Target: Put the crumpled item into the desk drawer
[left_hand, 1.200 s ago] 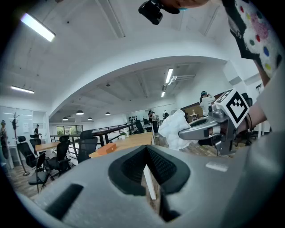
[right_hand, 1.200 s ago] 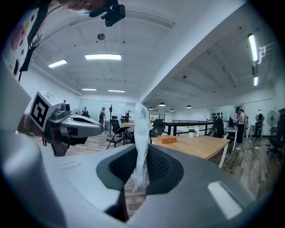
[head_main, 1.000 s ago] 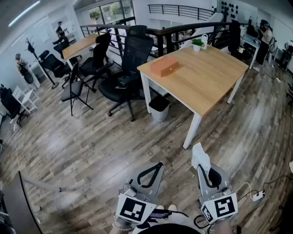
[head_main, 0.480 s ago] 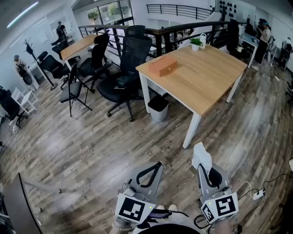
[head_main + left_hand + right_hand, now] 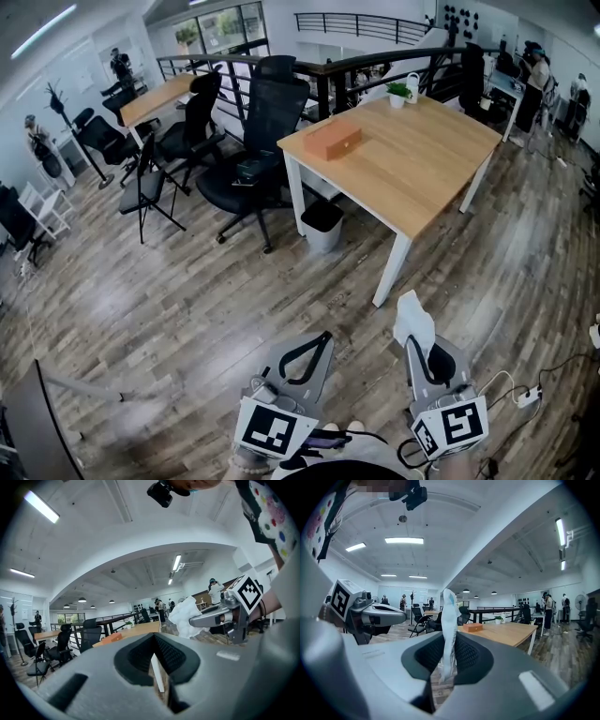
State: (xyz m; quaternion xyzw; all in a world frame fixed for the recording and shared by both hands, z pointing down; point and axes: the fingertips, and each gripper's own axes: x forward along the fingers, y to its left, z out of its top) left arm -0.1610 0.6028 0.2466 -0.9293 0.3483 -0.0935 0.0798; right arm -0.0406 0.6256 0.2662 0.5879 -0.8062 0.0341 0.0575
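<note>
Gripping the white crumpled item (image 5: 411, 323) in the right gripper (image 5: 424, 356), pads pressed on its lower part, upper part sticking out past the jaw tips; holding the left gripper (image 5: 319, 345) just left of it, jaws together with nothing between; both over the wooden floor (image 5: 187, 300) on the near side; well apart, far right, a pale wooden desk (image 5: 431, 159) with an orange box (image 5: 335, 139) on its left end; black bin (image 5: 325, 223) under that end.

A crumpled item (image 5: 411, 321) is held upright in the right gripper (image 5: 419, 345) above the wood floor (image 5: 187, 309), near the counter (image 5: 422, 159).
</note>
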